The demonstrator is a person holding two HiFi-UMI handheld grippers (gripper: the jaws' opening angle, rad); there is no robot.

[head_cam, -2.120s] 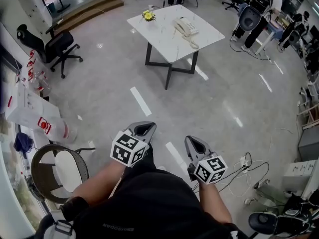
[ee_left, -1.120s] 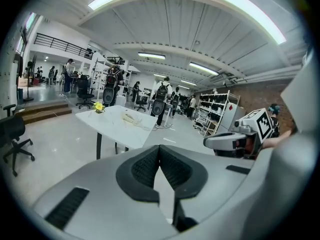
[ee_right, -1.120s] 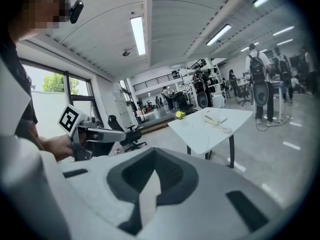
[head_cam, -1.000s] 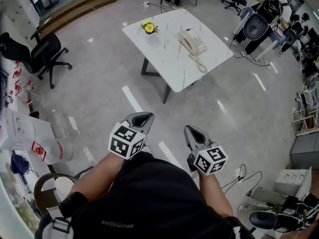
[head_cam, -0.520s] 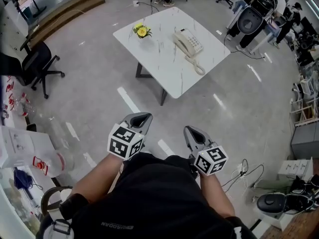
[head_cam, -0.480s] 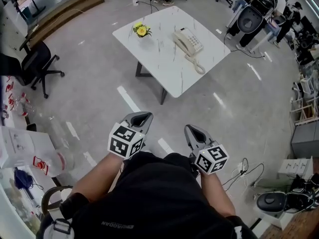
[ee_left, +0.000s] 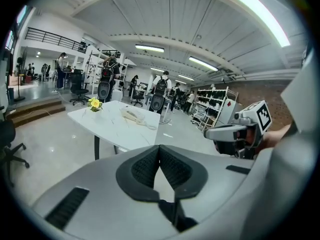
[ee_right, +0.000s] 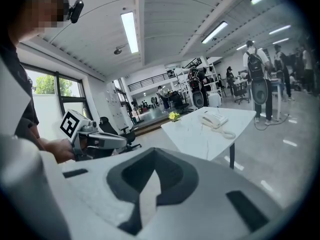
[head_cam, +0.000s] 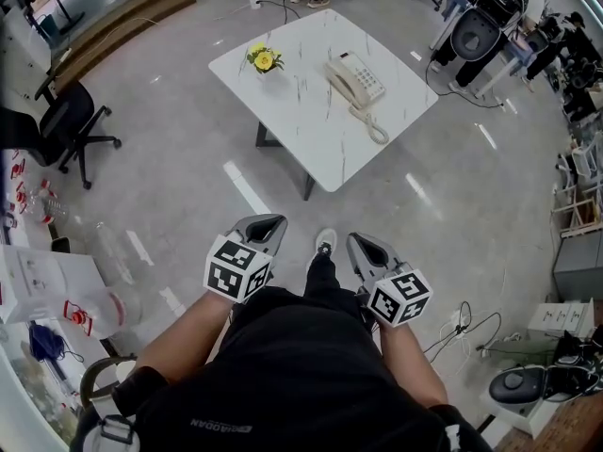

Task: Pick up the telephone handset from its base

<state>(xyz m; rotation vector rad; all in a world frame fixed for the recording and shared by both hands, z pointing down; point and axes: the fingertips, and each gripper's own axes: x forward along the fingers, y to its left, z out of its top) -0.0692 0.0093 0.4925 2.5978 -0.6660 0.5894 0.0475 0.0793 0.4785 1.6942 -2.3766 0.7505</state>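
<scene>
**Nearer the table (head_cam: 283, 111), jaws empty**

My shoe (head_cam: 325, 244) has swung into view between my 2 grippers since the previous frame. Left gripper (head_cam: 267, 225) and right gripper (head_cam: 362, 244) both have jaws pressed together on nothing. Handset (head_cam: 342, 75) lies on its base (head_cam: 367, 75), well ahead of both.

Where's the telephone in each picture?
Head view: telephone near the top, just right of middle, on the white table.
Left gripper view: telephone small, left of centre.
Right gripper view: telephone small, right of centre.
Shared landmark: yellow flowers on that table, left of it in all three.
</scene>
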